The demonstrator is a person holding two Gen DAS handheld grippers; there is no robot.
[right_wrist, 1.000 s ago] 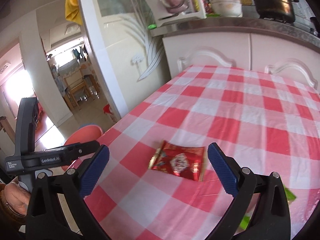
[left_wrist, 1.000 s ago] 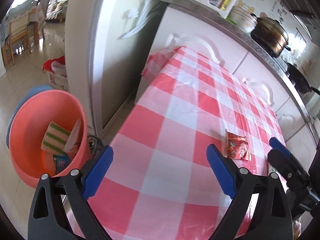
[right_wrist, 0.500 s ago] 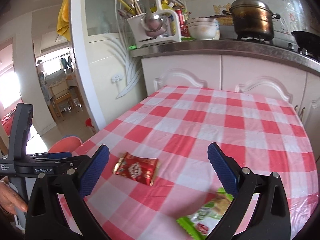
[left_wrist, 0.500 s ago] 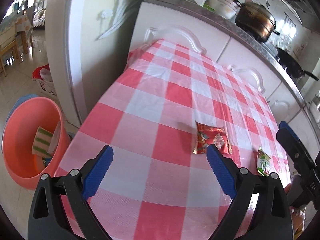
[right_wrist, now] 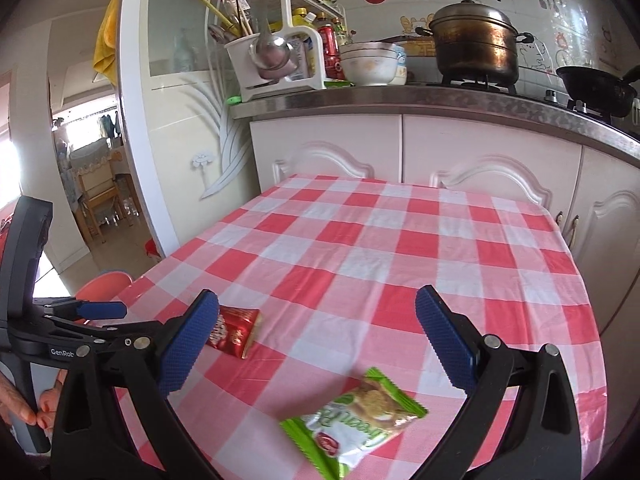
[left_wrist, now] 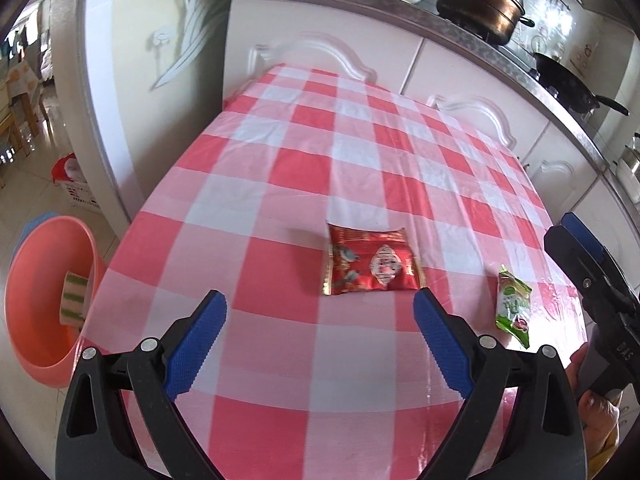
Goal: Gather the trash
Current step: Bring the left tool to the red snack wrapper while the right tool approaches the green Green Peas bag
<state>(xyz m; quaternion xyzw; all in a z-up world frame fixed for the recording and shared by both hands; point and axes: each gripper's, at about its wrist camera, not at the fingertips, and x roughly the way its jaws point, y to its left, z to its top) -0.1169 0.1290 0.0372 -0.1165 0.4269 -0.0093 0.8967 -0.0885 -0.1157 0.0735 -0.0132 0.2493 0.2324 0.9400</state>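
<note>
Since a second ago, when my left claw [left_wrist: 318, 322] looked down over the worktop's left edge at the pink basin [left_wrist: 38, 360], both my views have swung back and to the right over the checked worktop [left_wrist: 360, 152], and the green wrapper [right_wrist: 354, 414] — absent from the right view then — now lies between and just ahead of my right claw's blue pads. I take that to mean the last drop is done and I am lining up for the next pieces. Going left to right: the pink basin sits on the floor beside the worktop's left edge, holding a green-and-cream striped packet [left_wrist: 73, 300] propped against its inner wall; what else is in it I cannot tell, as the worktop edge hides that part. My left claw hangs with its jaws wide apart and nothing between them, the red foil packet [left_wrist: 370, 264] flat on the cloth just beyond its right pad. Further right lies the green wrapper, near the front edge, well apart from the red one. My right claw [right_wrist: 316, 340] is spread wide too, empty, hovering above the cloth — neither piece touched yet.
</note>
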